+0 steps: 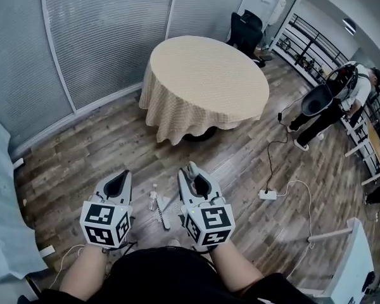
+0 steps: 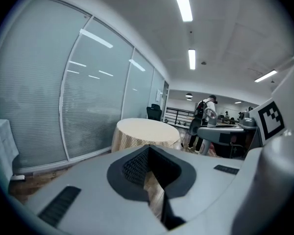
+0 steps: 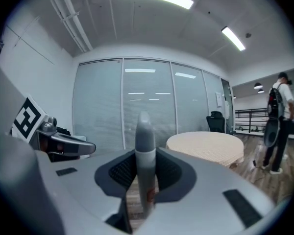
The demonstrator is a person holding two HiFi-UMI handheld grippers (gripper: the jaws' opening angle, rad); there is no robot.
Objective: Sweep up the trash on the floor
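The left tongs (image 1: 123, 175), nearest the wearer, are closed tip to tip with nothing between them. The right tongs (image 1: 192, 175) are clamped around an upright grey handle (image 3: 144, 146), probably a broom's. Just beyond and between the two, a clear plastic bottle (image 1: 153, 201) and a white strip (image 1: 164, 216) lie on the wooden floor (image 1: 240, 163). No trash looks gathered, so the sweeping seems barely started.

no readable text, labels or numbers, only square marker patterns
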